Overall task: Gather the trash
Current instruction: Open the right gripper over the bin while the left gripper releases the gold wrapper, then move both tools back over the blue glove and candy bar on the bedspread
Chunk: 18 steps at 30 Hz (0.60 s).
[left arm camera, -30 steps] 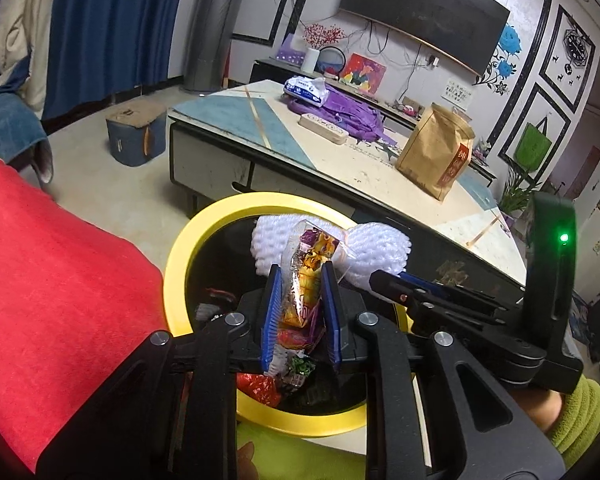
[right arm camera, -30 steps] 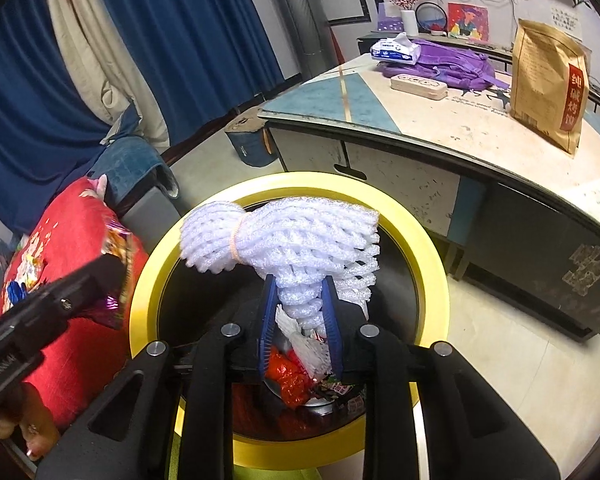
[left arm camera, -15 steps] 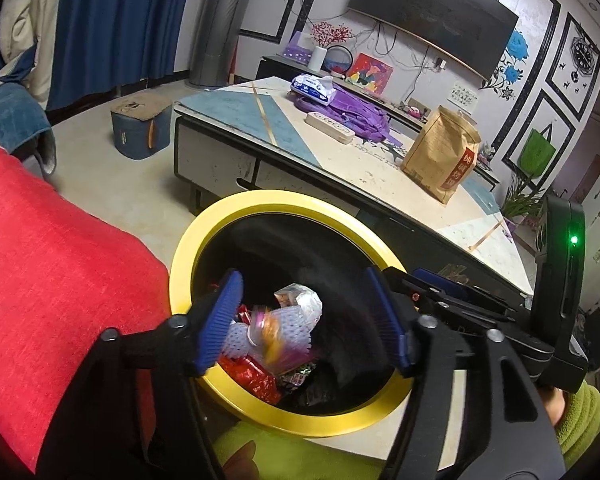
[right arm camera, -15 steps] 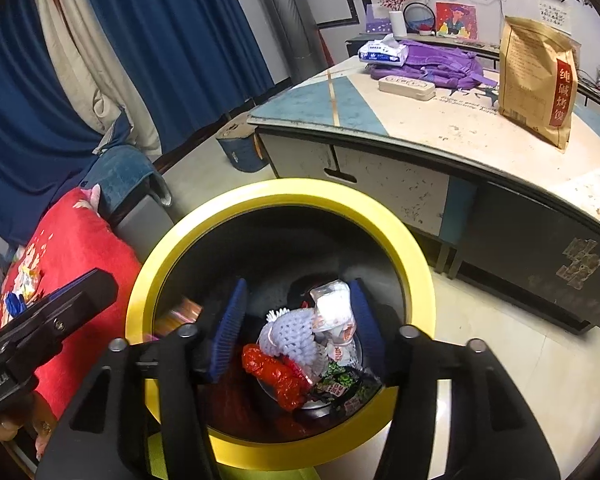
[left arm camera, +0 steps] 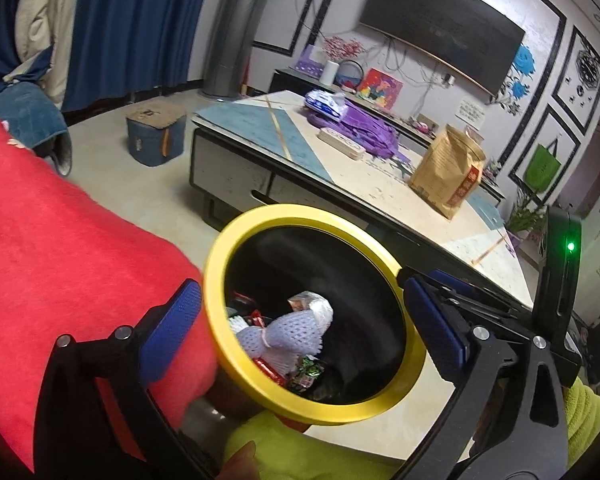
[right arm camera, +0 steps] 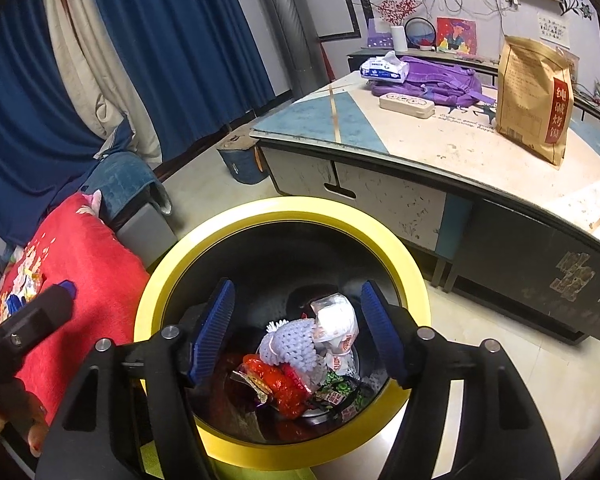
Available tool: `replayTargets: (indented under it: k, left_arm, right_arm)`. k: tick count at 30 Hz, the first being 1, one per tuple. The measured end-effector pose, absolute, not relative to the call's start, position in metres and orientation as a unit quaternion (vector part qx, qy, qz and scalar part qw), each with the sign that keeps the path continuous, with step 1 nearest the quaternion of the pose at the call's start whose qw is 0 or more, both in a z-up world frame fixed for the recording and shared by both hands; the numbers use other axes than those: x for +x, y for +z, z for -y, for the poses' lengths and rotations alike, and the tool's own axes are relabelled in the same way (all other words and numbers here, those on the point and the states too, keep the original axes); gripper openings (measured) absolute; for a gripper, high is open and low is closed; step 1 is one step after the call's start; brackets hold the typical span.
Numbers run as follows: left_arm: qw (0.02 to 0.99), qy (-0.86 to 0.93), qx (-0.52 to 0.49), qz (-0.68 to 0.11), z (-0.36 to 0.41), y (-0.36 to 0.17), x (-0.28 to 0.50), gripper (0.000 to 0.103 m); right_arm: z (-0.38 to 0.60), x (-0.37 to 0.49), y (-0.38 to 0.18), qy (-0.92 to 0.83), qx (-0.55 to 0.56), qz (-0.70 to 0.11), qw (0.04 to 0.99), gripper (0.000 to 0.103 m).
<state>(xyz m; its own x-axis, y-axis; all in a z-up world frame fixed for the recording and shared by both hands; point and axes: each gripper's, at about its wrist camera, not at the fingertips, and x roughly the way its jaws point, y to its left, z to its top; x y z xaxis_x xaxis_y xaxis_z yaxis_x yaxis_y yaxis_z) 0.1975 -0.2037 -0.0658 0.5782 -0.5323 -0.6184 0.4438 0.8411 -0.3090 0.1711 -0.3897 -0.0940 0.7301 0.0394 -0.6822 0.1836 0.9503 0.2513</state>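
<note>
A black trash bin with a yellow rim stands on the floor between a red sofa and a low table. Inside lie a white foam fruit net, a clear snack wrapper, red wrappers and other packets. My left gripper is open and empty above the bin, its blue pads wide apart. My right gripper is open and empty over the bin's mouth. The left gripper's side also shows in the right wrist view.
A red blanket covers the sofa at the left. The low table holds a brown paper bag, a purple backpack, a tissue pack and a flat box. A small blue stool stands on the floor.
Both grippers opened. The snack wrapper dropped from the left gripper and the foam net from the right into the bin. Both grippers have drawn back a little.
</note>
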Motion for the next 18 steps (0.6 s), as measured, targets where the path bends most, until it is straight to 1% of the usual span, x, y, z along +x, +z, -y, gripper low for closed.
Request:
replayTargets:
  k: [2,9,18]
  left_arm:
    - [0.887,-0.270,-0.067,-0.368,0.197,-0.062,0.197,0.092]
    - [0.901,-0.234,-0.079,-0.357,0.166,-0.049,0.190,0.092]
    - [0.921,-0.189,-0.091,-0.327,0.125,-0.029,0.181,0.092]
  right_arm:
    - [0.386,0.171,-0.091,-0.037,0.149,-0.362,0.919,0.066]
    - [0.368,0.164,-0.070,-0.025,0.124,-0.337,0.933,0.077]
    - [0.330,0.151,-0.037,0.014,0.091,-0.292,0.952,0.086]
